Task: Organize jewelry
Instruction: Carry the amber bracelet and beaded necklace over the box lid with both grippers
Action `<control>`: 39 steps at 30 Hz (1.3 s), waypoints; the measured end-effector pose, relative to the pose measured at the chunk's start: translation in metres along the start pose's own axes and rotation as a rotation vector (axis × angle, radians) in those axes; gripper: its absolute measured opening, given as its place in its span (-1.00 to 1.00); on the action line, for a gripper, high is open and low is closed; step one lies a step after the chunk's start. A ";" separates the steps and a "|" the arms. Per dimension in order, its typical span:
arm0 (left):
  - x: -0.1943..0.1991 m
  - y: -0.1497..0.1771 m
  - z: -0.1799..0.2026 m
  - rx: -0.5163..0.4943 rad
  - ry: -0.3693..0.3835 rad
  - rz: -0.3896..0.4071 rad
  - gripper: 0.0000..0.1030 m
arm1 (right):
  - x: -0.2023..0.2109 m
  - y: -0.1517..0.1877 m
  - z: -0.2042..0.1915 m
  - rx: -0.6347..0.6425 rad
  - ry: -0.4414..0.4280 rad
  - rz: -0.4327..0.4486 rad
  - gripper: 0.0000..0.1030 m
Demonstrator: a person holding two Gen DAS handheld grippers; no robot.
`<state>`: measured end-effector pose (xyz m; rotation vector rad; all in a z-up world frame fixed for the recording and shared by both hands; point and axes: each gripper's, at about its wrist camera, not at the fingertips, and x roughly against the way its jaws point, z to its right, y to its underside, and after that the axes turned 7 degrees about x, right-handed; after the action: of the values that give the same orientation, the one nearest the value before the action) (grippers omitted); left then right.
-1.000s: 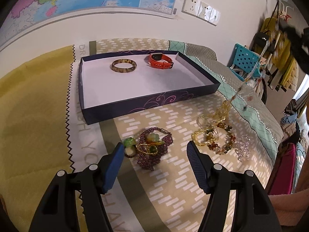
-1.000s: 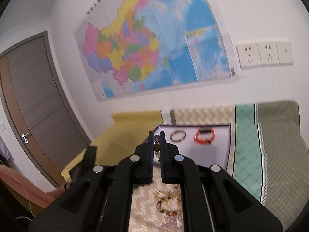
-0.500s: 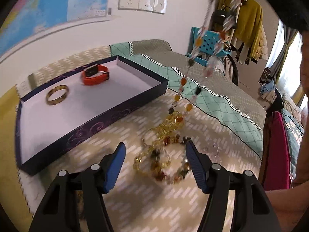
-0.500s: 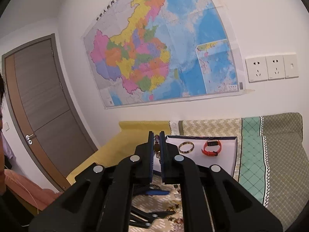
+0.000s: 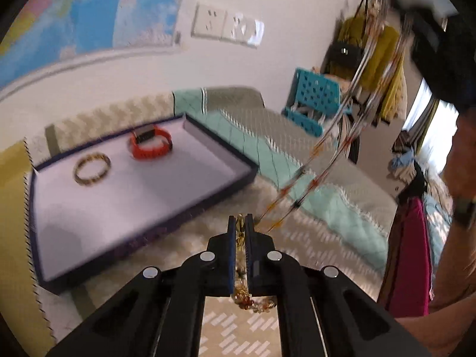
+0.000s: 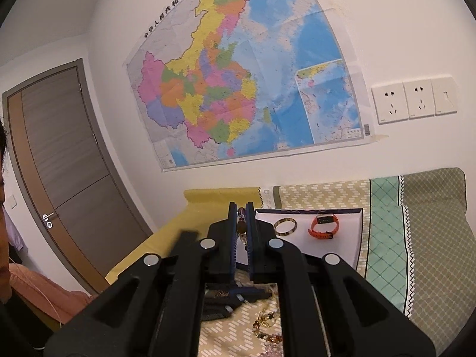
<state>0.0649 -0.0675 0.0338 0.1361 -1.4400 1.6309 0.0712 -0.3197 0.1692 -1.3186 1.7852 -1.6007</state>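
A long beaded necklace point(image 5: 319, 175) stretches taut between my two grippers. My left gripper point(image 5: 241, 223) is shut on its lower end, near a pile of yellow and amber beads point(image 5: 253, 300) on the bed. My right gripper point(image 6: 241, 218) is raised high and shut on the necklace's upper end point(image 6: 241, 226). A dark blue tray point(image 5: 229, 178) with a white floor holds a brown bangle point(image 5: 92, 169) and an orange watch band point(image 5: 151, 145). The tray point(image 6: 357, 238), bangle point(image 6: 285, 226) and band point(image 6: 324, 226) also show in the right wrist view.
The bed has a patterned beige, teal and yellow cover point(image 5: 297, 160). A wall map point(image 6: 238, 89) and sockets point(image 6: 413, 99) are behind the tray. A turquoise chair point(image 5: 312, 104) and hanging clothes point(image 5: 383, 59) stand at the right. More beads point(image 6: 267, 327) lie below the right gripper.
My left gripper has swung right from the purple jewelry pile and shut on the lower end of the necklace. My right gripper has lifted the necklace higher.
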 end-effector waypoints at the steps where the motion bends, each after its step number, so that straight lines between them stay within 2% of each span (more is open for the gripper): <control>1: 0.005 -0.004 0.000 0.000 -0.001 0.014 -0.93 | -0.001 0.002 0.002 -0.005 0.001 -0.004 -0.88; 6: 0.034 -0.026 0.002 -0.010 -0.014 0.088 -0.94 | -0.012 0.013 0.011 -0.036 -0.002 -0.043 -0.88; 14: 0.067 -0.047 0.003 0.007 0.007 0.164 -0.97 | -0.033 0.028 0.021 -0.071 -0.015 -0.106 -0.88; 20: 0.090 -0.062 0.007 -0.020 -0.006 0.224 -0.97 | -0.046 0.040 0.025 -0.096 -0.032 -0.140 -0.88; 21: 0.089 -0.061 0.007 -0.028 -0.006 0.217 -0.97 | -0.045 0.039 0.024 -0.098 -0.033 -0.137 -0.88; 22: 0.086 -0.058 0.006 -0.037 -0.001 0.199 -0.87 | -0.045 0.039 0.024 -0.094 -0.035 -0.134 -0.88; 23: 0.078 -0.052 0.004 -0.039 0.000 0.166 -0.61 | -0.043 0.038 0.024 -0.093 -0.039 -0.123 -0.88; 25: 0.061 -0.040 0.000 -0.053 -0.016 0.101 -0.23 | -0.039 0.031 0.021 -0.085 -0.038 -0.102 -0.88; 30: 0.007 0.006 -0.010 -0.118 -0.060 -0.086 -0.14 | -0.028 0.004 0.006 -0.025 -0.051 -0.047 -0.88; 32: -0.003 0.015 -0.012 -0.126 -0.049 -0.111 -0.08 | -0.026 -0.005 0.000 -0.002 -0.061 -0.036 -0.88; 37: -0.015 0.022 -0.006 -0.182 -0.022 -0.110 0.12 | -0.024 -0.022 -0.014 0.040 -0.078 -0.011 -0.88; 39: -0.019 0.022 -0.003 -0.198 -0.017 -0.111 0.12 | -0.022 -0.026 -0.016 0.048 -0.076 -0.004 -0.88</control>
<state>0.0623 -0.0727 0.0053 0.1147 -1.5695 1.3924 0.0788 -0.2900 0.1912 -1.3428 1.6899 -1.5646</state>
